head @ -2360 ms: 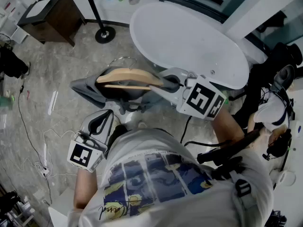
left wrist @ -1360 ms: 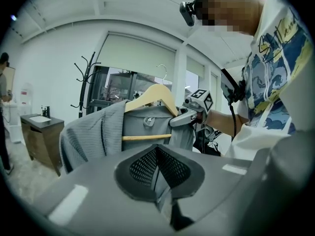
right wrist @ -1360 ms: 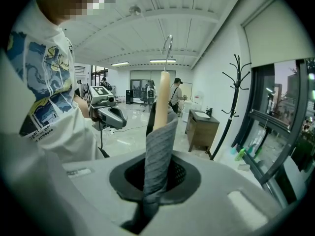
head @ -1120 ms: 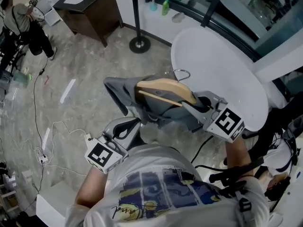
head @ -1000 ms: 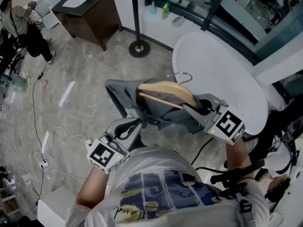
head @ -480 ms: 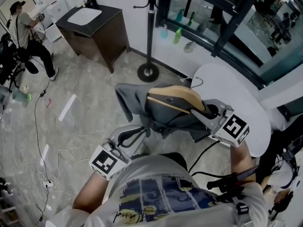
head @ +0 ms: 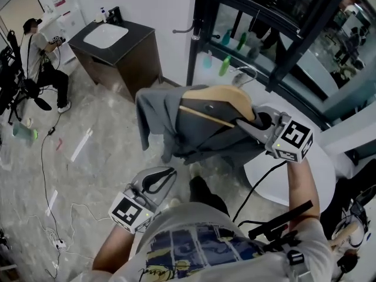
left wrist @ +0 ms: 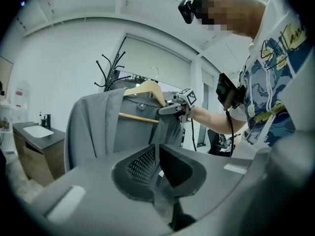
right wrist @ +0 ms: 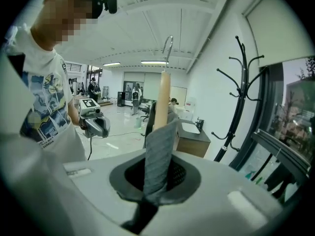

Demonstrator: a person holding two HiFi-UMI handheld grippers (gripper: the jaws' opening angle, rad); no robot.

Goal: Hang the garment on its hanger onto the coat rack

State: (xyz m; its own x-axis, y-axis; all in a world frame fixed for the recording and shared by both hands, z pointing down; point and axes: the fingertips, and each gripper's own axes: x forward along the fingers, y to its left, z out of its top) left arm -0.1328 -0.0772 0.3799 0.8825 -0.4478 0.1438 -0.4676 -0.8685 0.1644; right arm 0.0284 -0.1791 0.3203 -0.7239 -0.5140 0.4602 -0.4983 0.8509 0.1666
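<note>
A grey garment (head: 176,119) hangs on a wooden hanger (head: 220,96) with a metal hook (head: 245,72), held up in the air. My right gripper (head: 249,122) is shut on the garment-covered end of the hanger; grey fabric stands between its pads (right wrist: 156,168). My left gripper (head: 170,172) is lower, just under the hem, shut on a strip of the garment's fabric (left wrist: 157,181). The black coat rack (head: 191,34) rises just beyond the garment. In the right gripper view the rack's hooks (right wrist: 241,82) stand to the right of the hanger (right wrist: 162,100).
A dark cabinet with a white basin (head: 117,51) stands left of the rack. A white round table (head: 276,169) is under my right arm. Bottles (head: 226,63) sit on a ledge by the black window frame. A person (head: 38,51) stands far left; cables (head: 53,163) lie on the floor.
The hanger with the garment has risen and moved towards the coat rack, whose upper pole now shows. Both grippers have kept their hold; the table has dropped behind.
</note>
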